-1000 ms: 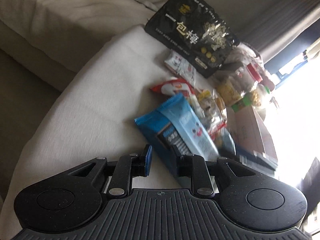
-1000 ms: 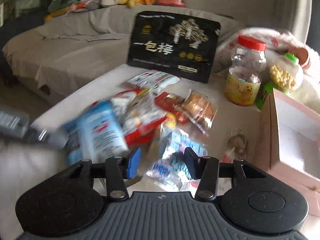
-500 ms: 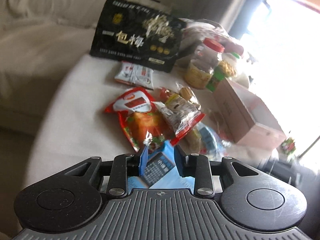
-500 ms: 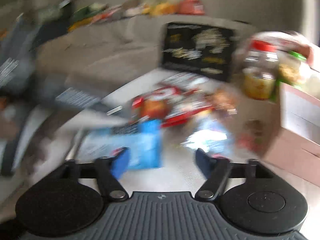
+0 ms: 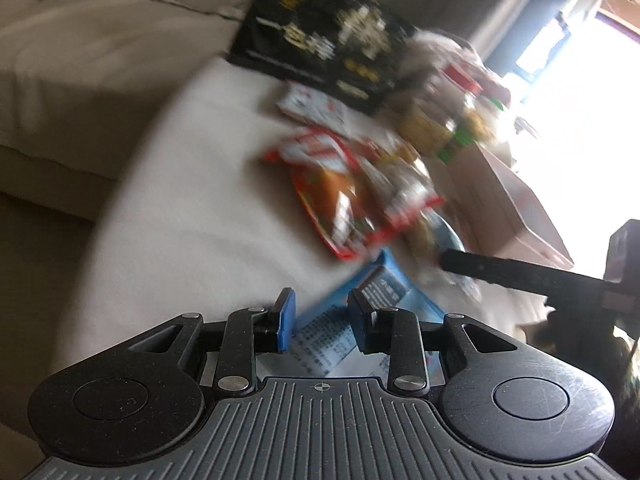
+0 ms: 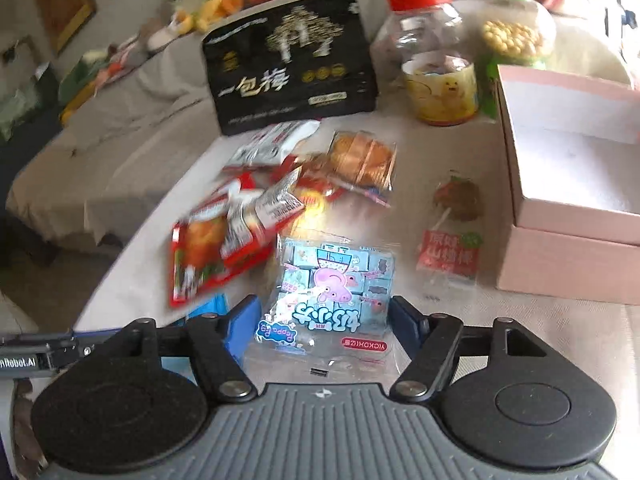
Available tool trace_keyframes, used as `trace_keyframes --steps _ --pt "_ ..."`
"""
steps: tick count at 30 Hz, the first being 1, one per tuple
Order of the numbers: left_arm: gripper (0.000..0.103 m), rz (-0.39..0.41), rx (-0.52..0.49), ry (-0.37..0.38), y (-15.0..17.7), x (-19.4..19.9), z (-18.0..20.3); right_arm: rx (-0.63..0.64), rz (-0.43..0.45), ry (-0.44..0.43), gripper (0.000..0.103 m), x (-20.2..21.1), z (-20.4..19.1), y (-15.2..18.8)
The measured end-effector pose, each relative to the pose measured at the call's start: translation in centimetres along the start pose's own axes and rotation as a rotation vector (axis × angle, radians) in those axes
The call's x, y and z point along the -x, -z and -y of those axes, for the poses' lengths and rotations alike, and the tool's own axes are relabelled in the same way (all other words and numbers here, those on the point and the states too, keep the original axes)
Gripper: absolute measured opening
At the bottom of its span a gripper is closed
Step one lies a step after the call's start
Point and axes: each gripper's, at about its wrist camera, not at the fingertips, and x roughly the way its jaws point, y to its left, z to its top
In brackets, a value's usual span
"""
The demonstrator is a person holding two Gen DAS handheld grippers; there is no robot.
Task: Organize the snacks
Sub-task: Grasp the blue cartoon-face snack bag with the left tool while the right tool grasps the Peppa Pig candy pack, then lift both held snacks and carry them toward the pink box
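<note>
My left gripper (image 5: 320, 326) is open, its blue pads either side of a blue snack packet (image 5: 360, 312) that lies on the white cloth. My right gripper (image 6: 324, 320) is open wide over a clear Peppa Pig candy bag (image 6: 332, 284). A red snack bag (image 6: 216, 248) lies to its left, with a biscuit pack (image 6: 362, 160) and a lollipop pack (image 6: 452, 236) beyond. An open pink box (image 6: 568, 216) stands at the right. The right gripper's arm also shows in the left wrist view (image 5: 520, 276).
A large black plum bag (image 6: 288, 64) leans at the back. A red-lidded jar (image 6: 432, 60) and a green-lidded jar (image 6: 516, 36) stand behind the box. A beige sofa (image 5: 80, 60) lies beyond the table edge on the left.
My left gripper has opened slightly around the blue packet. My right gripper has swung right and now hovers over the Peppa Pig bag.
</note>
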Motion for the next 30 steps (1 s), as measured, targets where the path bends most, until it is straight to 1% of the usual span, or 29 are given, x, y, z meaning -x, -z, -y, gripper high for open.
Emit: trace_keyframes --steps 3,5,6,8,10,12,13,15,17,19,21,23,25,26,28,29,30 --pt "0.034 -0.025 -0.045 0.043 1.1 -0.3 2.0 0.074 0.000 0.066 0.069 1.9 0.4 1.6" --pt "0.034 -0.027 -0.115 0.044 1.5 0.0 3.8 0.120 0.014 0.129 0.069 3.4 1.0 3.2" --pt "0.034 -0.015 -0.165 0.023 1.7 0.2 4.7 0.134 0.021 0.156 0.069 4.1 1.5 3.7" --pt "0.034 0.019 -0.317 -0.048 2.1 0.8 7.4 0.146 0.038 0.217 0.069 5.5 2.8 4.9" --pt "0.034 0.018 -0.428 -0.073 2.6 1.0 9.6 0.134 0.049 0.257 0.070 6.6 4.0 5.9" --pt "0.034 -0.016 -0.513 -0.089 3.3 0.5 11.6 0.116 0.074 0.270 0.072 7.4 5.2 6.7" --pt "0.034 -0.045 -0.561 -0.105 3.8 -0.1 12.5 0.111 0.083 0.283 0.075 7.5 5.6 7.0" --pt "0.034 -0.110 -0.632 -0.132 4.7 -1.5 13.8 0.103 0.098 0.309 0.077 7.7 6.3 7.6" --pt "0.046 -0.109 -0.696 -0.146 5.7 -2.0 14.6 0.095 0.111 0.310 0.078 7.9 6.8 8.3" --pt "0.053 -0.127 -0.729 -0.149 6.1 -2.2 15.3 0.090 0.127 0.304 0.080 8.1 7.0 8.7" --pt "0.055 -0.149 -0.729 -0.113 6.2 -2.3 15.6 0.096 0.134 0.305 0.081 8.1 6.9 8.9" --pt "0.062 -0.164 -0.727 -0.079 6.3 -2.5 15.9 0.101 0.137 0.304 0.083 8.0 6.7 9.0" --pt "0.067 -0.170 -0.725 -0.046 6.4 -2.5 16.0 0.103 0.136 0.301 0.084 8.0 6.7 9.0" --pt "0.067 -0.167 -0.724 -0.037 6.6 -2.3 16.0 0.104 0.135 0.301 0.085 8.0 6.6 9.0" --pt "0.065 -0.147 -0.725 -0.038 6.3 -2.3 15.9 0.109 0.134 0.301 0.087 7.9 6.5 9.0" --pt "0.065 -0.129 -0.739 -0.057 6.2 -2.3 15.8 0.110 0.134 0.303 0.087 7.9 6.4 9.1" --pt "0.065 -0.111 -0.761 -0.099 6.0 -2.5 15.7 0.112 0.134 0.303 0.088 7.9 6.4 9.1"
